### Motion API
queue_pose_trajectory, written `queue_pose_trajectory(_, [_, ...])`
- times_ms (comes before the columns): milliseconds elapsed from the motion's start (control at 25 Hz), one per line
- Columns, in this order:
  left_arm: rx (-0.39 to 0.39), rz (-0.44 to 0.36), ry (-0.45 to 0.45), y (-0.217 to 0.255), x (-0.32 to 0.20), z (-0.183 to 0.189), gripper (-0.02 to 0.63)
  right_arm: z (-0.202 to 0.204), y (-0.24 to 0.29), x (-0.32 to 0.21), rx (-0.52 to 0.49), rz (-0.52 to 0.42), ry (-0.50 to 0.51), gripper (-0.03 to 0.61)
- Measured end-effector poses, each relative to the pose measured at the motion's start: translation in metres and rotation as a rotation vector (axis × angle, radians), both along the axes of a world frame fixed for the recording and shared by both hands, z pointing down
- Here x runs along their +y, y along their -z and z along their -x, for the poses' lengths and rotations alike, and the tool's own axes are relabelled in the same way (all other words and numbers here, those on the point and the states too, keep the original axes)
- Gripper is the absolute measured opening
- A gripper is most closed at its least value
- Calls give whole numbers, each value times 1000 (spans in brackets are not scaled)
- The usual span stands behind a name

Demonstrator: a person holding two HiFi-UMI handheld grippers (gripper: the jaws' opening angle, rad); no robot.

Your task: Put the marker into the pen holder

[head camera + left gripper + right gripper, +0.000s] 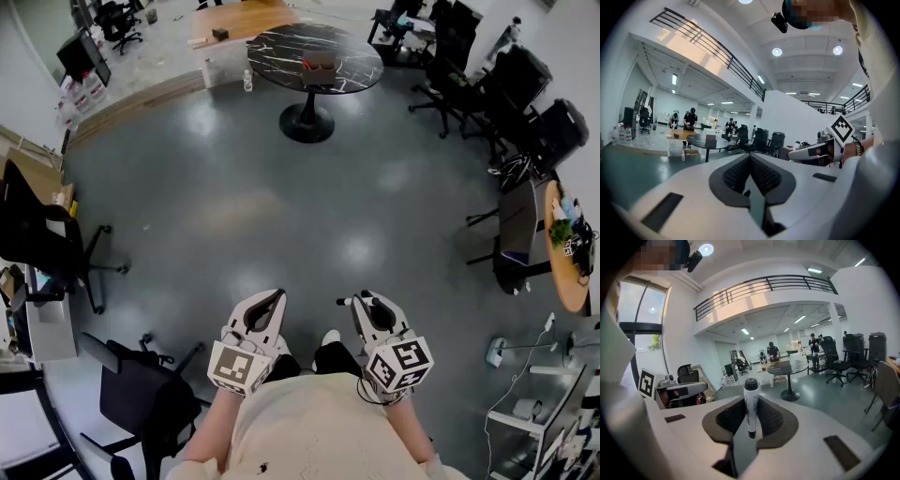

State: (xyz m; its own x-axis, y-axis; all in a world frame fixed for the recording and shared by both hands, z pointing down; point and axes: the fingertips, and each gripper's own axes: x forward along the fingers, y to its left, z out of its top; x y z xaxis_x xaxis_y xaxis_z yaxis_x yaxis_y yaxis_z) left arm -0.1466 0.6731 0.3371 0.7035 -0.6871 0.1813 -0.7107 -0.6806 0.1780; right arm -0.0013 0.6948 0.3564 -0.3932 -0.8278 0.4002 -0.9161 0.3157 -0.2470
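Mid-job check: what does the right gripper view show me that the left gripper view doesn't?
Only the right gripper view: the marker, dark cap up, stands upright and is clamped between the jaws of the right gripper.

Only the left gripper view: the left gripper, with its jaws closed together and nothing between them.

Both: the round dark table far across the grey floor, with office chairs near it. Each view also catches the other gripper off to one side.

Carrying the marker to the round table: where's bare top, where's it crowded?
The round table is bare all around the box near its middle. Open floor leads there; chairs crowd the right side. Right jaws hold the marker.
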Motion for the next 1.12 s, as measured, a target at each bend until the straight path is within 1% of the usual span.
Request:
queue_pose_trajectory(200, [3,-3,7,2,-12,6,8,11,-1,-18,-6,10,19,89])
queue_pose_trajectory(400, [-7,31,12,-12,-44,-5,8,0,-9,-49,-15,20,21,89])
queue_pose_trajectory(520, [-9,32,10,-18,-74,-25,8,-19,-22,-78,0,26,35,89])
queue_pose_trajectory(640, [-22,32,12,-16,-114,-53,8,-45,-26,-122,24,15,56,89])
queue_pose_trajectory(760, [-7,28,24,-8,-157,-80,8,-69,-15,-168,20,-16,82,89])
queue_pose_trajectory(880, [7,18,66,2,-195,-102,8,-93,-3,-206,8,-39,109,89])
queue_pose_trajectory(1000, [-5,-1,87,11,-225,-119,8,-113,5,-240,2,-54,119,89])
queue_pose_trajectory(1120, [-15,-7,83,16,-249,-128,8,-122,9,-266,-12,-51,116,89])
